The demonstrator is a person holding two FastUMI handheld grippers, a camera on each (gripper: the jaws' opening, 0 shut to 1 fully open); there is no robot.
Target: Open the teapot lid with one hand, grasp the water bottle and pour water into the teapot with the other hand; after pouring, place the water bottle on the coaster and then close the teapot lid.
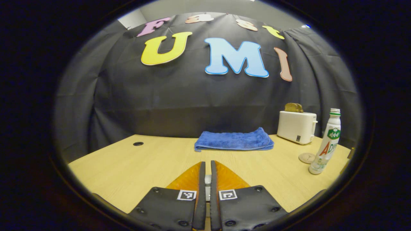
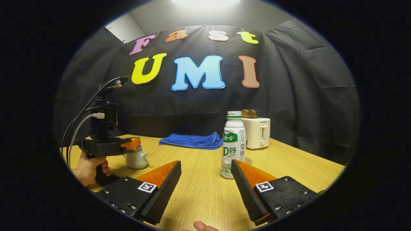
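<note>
**Wooden table in a draped booth, bottle standing, teapot under the left gripper**

A pale wood-grain table fills the booth floor of both views, backed by black cloth hung in folds, with a grey wall and a bright ceiling light above it. At the far edge lies a folded blue towel; right of it stands a white toaster with bread in its slot. A round cable hole sits at the far left.

The water bottle stands upright near the toaster, just beside the round coaster, not on it.

The right gripper is released, fingers wide apart, with the bottle beyond them.

In the right gripper view the left gripper, held by a hand, sits over the small white teapot at the table's left. In its own view its fingers are clenched nearly together with something pale between them; I cannot tell whether they grip it.
</note>
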